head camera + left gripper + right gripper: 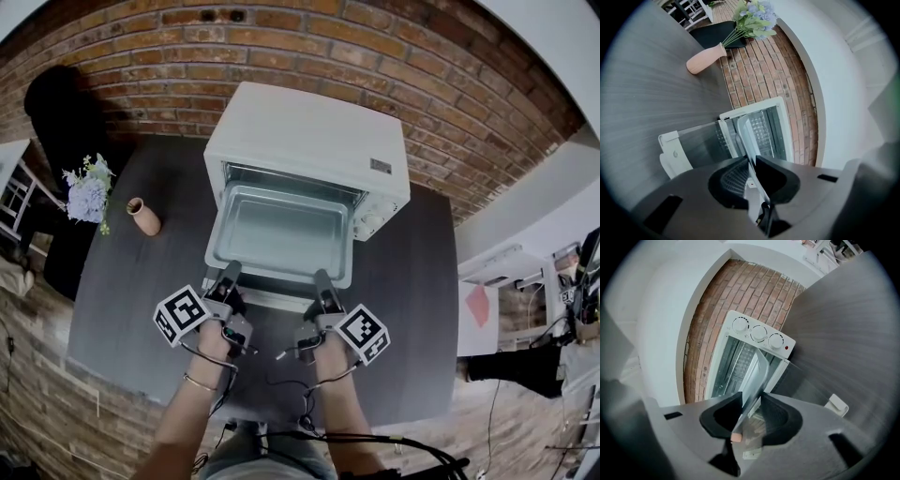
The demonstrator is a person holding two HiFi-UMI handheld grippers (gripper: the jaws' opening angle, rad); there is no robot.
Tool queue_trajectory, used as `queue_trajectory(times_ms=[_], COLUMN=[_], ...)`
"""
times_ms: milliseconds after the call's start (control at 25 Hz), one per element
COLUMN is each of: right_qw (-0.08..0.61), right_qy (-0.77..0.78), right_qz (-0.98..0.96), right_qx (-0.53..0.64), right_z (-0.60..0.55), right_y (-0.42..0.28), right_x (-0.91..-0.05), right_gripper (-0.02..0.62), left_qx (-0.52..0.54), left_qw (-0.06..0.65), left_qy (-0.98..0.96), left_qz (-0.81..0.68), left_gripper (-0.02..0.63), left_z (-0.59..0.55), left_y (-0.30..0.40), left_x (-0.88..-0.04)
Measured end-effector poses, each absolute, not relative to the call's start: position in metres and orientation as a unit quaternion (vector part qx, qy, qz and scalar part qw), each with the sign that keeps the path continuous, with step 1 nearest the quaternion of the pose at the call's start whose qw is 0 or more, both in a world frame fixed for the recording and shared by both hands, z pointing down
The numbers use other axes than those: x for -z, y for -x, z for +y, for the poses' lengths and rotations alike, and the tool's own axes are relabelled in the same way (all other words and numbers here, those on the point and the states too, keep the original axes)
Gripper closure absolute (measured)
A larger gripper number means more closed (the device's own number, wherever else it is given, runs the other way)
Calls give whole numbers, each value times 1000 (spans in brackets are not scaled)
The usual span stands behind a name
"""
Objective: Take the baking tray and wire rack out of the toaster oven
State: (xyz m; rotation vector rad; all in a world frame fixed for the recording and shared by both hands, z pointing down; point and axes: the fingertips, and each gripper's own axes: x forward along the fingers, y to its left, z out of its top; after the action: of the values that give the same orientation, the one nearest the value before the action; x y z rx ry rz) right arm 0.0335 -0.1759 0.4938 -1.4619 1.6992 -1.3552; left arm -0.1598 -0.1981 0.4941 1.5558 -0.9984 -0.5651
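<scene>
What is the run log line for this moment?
left gripper: shut on baking tray | right gripper: same | tray: partly out of toaster oven

I see a red brick wall (375,47) behind the dark grey bench (122,309). Pale flowers (87,195) in a pink vase (143,217) sit at its left; white furniture (506,258) stands right.

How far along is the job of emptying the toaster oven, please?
Done: the door of the toaster oven is open. In hand: the baking tray is partly slid out over the door, with the left gripper and right gripper each clamped on its front rim. Left: lifting the tray clear and setting it down, then taking out the wire rack, which I cannot clearly make out inside.
</scene>
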Motion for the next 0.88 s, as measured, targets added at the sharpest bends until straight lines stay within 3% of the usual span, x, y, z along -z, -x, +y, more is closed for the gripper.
queue_trajectory(times_ms=[880], right_qw=[244], right_qy=[535], right_qz=[663], right_qx=[464], right_z=[-97], right_y=[-41], right_x=[-453], right_gripper=[466], left_qx=[235], left_qw=[545], left_qy=[-698], left_qz=[-401], left_gripper=[565], left_z=[-117], left_y=[150], left_x=[-451])
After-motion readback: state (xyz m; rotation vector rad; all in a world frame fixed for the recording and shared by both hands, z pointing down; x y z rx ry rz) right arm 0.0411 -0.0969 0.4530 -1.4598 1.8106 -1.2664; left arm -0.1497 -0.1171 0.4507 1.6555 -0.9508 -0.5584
